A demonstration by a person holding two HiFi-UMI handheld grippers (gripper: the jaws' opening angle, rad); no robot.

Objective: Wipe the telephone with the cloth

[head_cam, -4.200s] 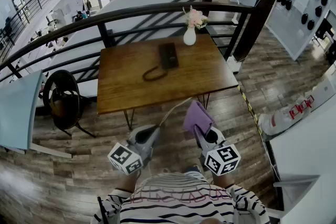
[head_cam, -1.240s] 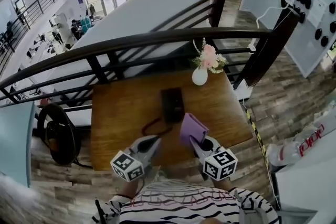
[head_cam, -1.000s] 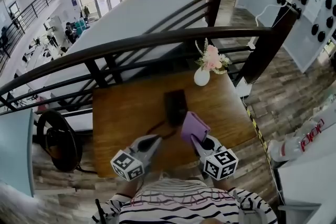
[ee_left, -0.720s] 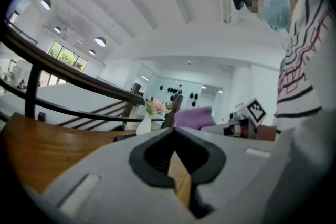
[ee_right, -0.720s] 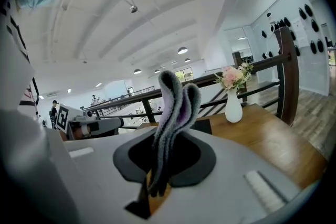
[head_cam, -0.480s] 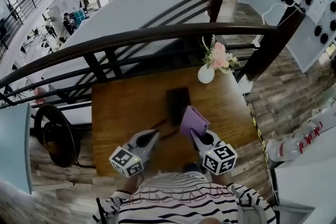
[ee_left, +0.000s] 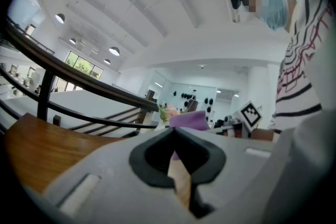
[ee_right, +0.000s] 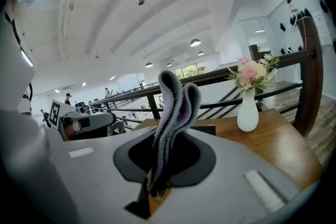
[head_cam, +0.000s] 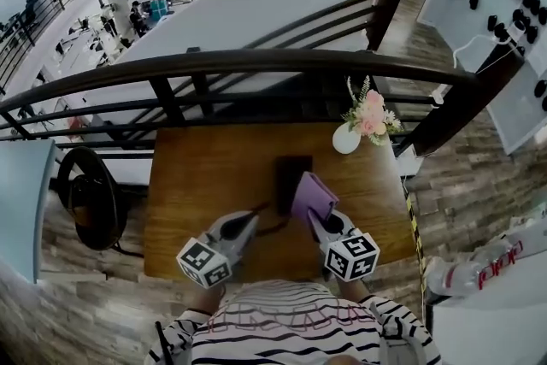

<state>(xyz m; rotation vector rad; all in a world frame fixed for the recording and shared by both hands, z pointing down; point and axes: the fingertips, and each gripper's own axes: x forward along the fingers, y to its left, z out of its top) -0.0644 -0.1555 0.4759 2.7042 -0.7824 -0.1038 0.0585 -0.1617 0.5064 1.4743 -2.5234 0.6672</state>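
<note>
A black telephone (head_cam: 291, 173) lies near the middle of the wooden table (head_cam: 205, 175), and its dark cord (head_cam: 272, 226) curls toward the near edge. My right gripper (head_cam: 314, 218) is shut on a folded purple cloth (head_cam: 312, 196) that stands up from its jaws, right beside the phone's near right end. In the right gripper view the cloth (ee_right: 176, 102) rises in front of the telephone (ee_right: 206, 130). My left gripper (head_cam: 248, 223) hovers over the near table edge by the cord, jaws shut on nothing. The left gripper view shows the cloth (ee_left: 189, 119) beyond its closed tips.
A white vase (head_cam: 345, 139) with pink flowers (head_cam: 373, 112) stands at the table's far right, also the vase (ee_right: 248, 112). A dark curved railing (head_cam: 256, 62) runs behind the table. A round black chair (head_cam: 90, 197) sits left of the table. The floor drops away beyond the railing.
The view has closed in on the table. Both grippers went from over the floor to above the table's near edge, and the cloth now sits beside the telephone.
</note>
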